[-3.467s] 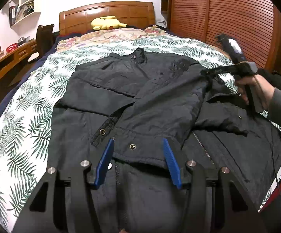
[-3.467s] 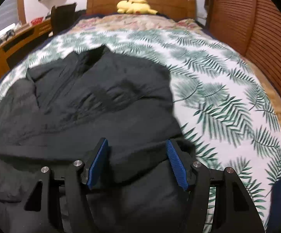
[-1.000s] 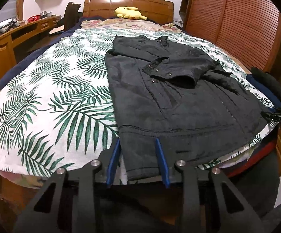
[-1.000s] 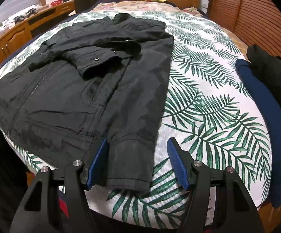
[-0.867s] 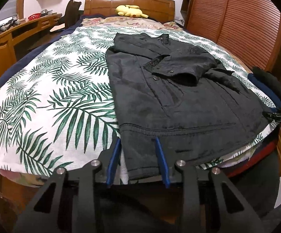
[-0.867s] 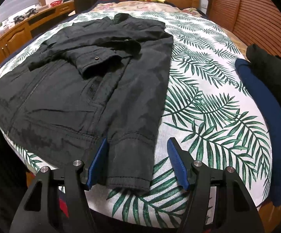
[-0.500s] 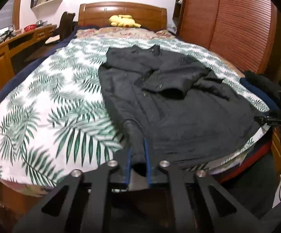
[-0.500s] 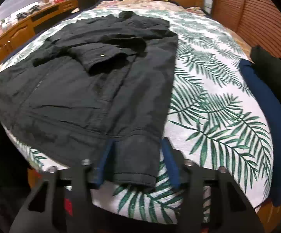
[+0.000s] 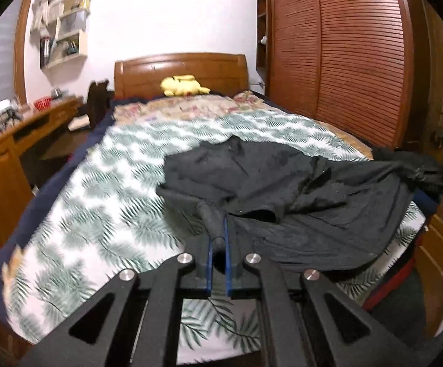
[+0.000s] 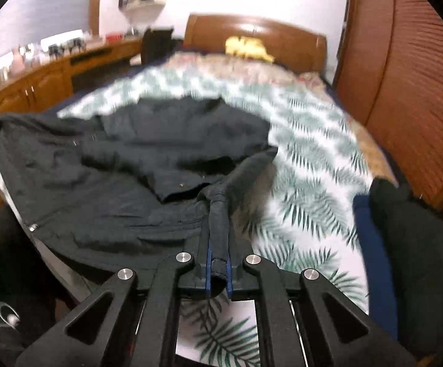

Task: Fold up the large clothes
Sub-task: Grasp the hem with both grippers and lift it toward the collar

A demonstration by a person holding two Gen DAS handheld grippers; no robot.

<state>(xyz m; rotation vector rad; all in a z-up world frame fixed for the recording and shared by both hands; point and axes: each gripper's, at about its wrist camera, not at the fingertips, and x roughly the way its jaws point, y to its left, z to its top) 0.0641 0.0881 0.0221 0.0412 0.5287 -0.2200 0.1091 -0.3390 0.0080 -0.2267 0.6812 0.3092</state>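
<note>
- The left gripper has its blue fingers pressed narrow on a bunched hem corner of the black jacket, and the cloth stands up between them like a thick roll.
- The right gripper has its fingers narrow too, and they hold the other hem corner of the jacket; the rolled edge of the cloth runs up from the fingers toward the far side.
- The jacket lies on the bed, on the near right part of it in the left wrist view, and its near hem is lifted off the cover at both held corners.
- The collar of the jacket points to the far end, toward the wooden headboard.
- One sleeve cuff lies folded across the front of the jacket, and a zipper shows on the lower left part in the right wrist view.
- In the left wrist view the right gripper appears at the far right edge, blurred, with the jacket corner drawn up to it.
- The bed cover has a green leaf print on white.
- A yellow plush toy lies at the headboard.
- A dark blue and black pile of clothes lies on the right edge of the bed, near the right gripper.
- A wooden desk stands along the left side of the bed, and a slatted wooden wardrobe along the right side.
</note>
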